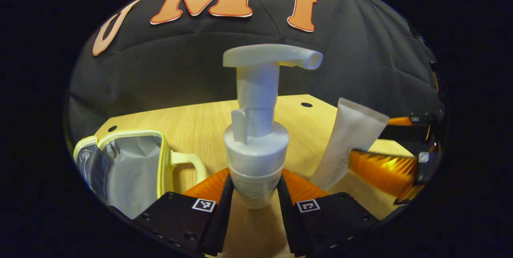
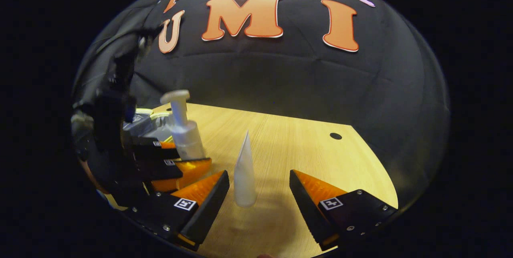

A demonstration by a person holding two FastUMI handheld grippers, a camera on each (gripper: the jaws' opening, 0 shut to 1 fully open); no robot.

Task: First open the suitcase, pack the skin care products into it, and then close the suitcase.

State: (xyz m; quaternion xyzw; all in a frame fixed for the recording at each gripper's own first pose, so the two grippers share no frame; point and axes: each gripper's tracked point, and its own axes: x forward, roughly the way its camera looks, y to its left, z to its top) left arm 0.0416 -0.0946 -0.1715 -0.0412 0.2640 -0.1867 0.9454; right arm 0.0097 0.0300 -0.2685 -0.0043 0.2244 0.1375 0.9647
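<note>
A white pump bottle [image 1: 256, 146] stands upright between the fingers of my left gripper [image 1: 254, 178], which press on both sides of its base. The small suitcase [image 1: 132, 166], yellow-trimmed with a grey lining and a pale handle, lies open at the left of the left gripper view. A white tube [image 2: 244, 174] stands on its cap between the fingers of my right gripper [image 2: 259, 174], which is open with a gap on each side. The right gripper view also has the left gripper [image 2: 180, 158] and pump bottle [image 2: 184, 130] at the left, with the suitcase [image 2: 148, 123] behind them.
Everything rests on a light wooden table [image 2: 304, 150] with small round holes [image 2: 336, 136], its far edge against the black booth wall. In the left gripper view the tube [image 1: 348, 142] and the right gripper [image 1: 384, 146] sit close on the right.
</note>
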